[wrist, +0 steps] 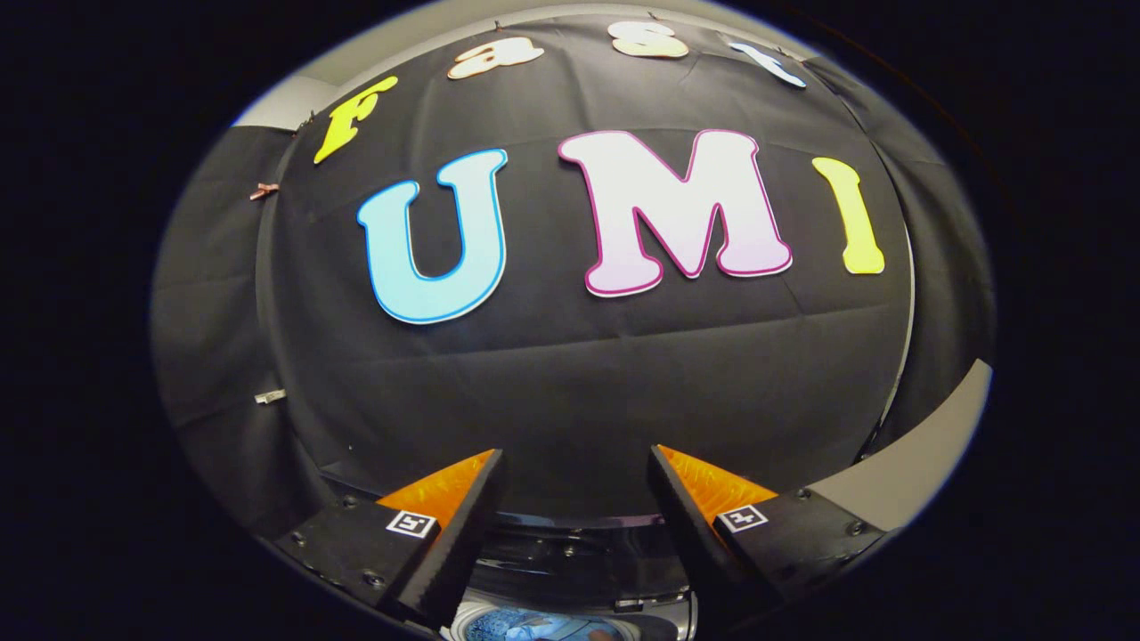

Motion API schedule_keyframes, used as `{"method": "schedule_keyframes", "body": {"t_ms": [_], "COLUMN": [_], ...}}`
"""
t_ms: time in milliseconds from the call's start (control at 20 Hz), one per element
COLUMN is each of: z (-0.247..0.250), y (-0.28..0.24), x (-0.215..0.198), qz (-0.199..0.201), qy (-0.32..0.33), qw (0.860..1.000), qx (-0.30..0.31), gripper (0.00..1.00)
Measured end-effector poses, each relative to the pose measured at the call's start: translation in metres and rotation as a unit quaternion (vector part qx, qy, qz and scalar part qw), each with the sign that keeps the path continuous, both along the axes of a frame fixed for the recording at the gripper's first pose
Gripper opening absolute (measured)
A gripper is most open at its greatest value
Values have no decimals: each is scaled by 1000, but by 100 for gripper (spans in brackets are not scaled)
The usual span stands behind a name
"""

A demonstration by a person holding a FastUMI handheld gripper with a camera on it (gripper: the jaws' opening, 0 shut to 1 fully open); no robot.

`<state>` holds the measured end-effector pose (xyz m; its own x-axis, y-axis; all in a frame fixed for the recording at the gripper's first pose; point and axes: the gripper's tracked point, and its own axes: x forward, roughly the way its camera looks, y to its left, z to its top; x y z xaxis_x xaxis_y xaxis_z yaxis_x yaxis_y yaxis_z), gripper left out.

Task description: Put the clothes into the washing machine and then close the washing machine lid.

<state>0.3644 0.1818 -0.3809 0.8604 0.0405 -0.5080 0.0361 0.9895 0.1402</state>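
Your gripper point(577, 463) points at the black cloth wall point(579, 383); its fingers stand spread apart, nothing between them; below and between the fingers you see the washing machine point(570, 570), its dark top rim and part of the drum opening; inside lies something blue and white, probably the clothes point(543, 628), though the view there is too cramped to be sure.
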Motion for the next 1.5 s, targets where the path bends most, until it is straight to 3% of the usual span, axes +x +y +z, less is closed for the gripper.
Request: {"method": "schedule_keyframes", "body": {"t_ms": [300,650,1000,1500], "z": [-28,-25,-7,-20], "y": [-13,-12,-6,2], "x": [-4,-13,-69,-152], "qz": [-9,5,6,18], "qy": [53,60,85,180], "qw": [998,997,996,983], "qx": [-25,-42,-39,-11], "gripper": [98,99,99,97]}}
